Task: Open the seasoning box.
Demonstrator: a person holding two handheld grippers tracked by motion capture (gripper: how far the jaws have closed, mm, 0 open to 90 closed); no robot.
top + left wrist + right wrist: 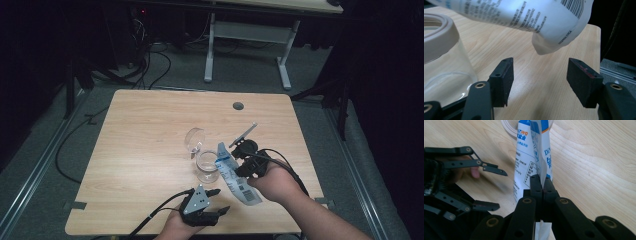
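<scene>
High view: wooden table (150, 125) fills mid-frame, right gripper (239, 161) right of centre, clamped on a white-and-blue pouch (235, 177) tipped over a clear glass jar (207, 166) at centre. Glass lid (194, 140) lies just up-left of the jar. Left gripper (216, 201) at bottom centre, jaws spread, nothing between them, near the pouch's lower end but apart from it.

Left gripper view: own jaws parted wide over bare wood — pouch (524, 17) hangs across the top of the frame, barcode at upper right, print legible here, not from above. Jar (444, 62) at left edge with a pale rim band.

Right gripper view: jaws pinched tight on the pouch (534, 157) at a folded seam, centre — grip detail the high view hides. Jar rim (507, 128) at top behind the pouch. Left gripper (495, 188) at left, fingers apart.
</scene>
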